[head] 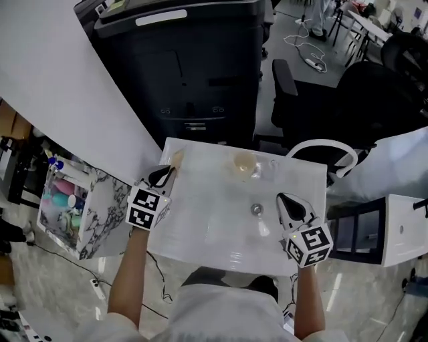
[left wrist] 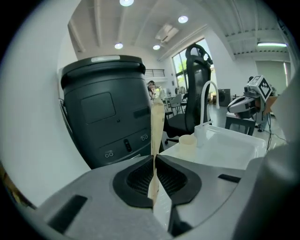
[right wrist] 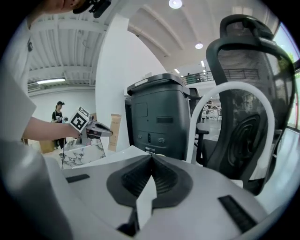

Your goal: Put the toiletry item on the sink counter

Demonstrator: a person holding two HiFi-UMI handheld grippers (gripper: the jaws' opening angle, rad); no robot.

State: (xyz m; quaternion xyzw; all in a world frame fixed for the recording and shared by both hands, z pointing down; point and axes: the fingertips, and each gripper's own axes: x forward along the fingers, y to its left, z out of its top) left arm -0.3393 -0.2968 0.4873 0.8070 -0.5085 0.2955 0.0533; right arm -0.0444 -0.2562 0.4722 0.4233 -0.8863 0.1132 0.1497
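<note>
Left gripper (left wrist: 154, 158) clamped on a thin beige sachet (left wrist: 156, 124) at the sink counter's (head: 200, 234) far-left corner. Its print is too small to read. Right gripper (right wrist: 151, 157): jaws together, nothing held.

No legible text, brand or number is found in any view. Only square black-and-white patterns are carried on the marker cube (head: 148, 207) of the left gripper (head: 167, 174) and that of the right gripper (head: 283, 198). Small print on the tan sachet (left wrist: 156, 123) is too blurred to be read. Nothing can be made out on the white strip (head: 160, 18) on the printer (head: 180, 67).
</note>
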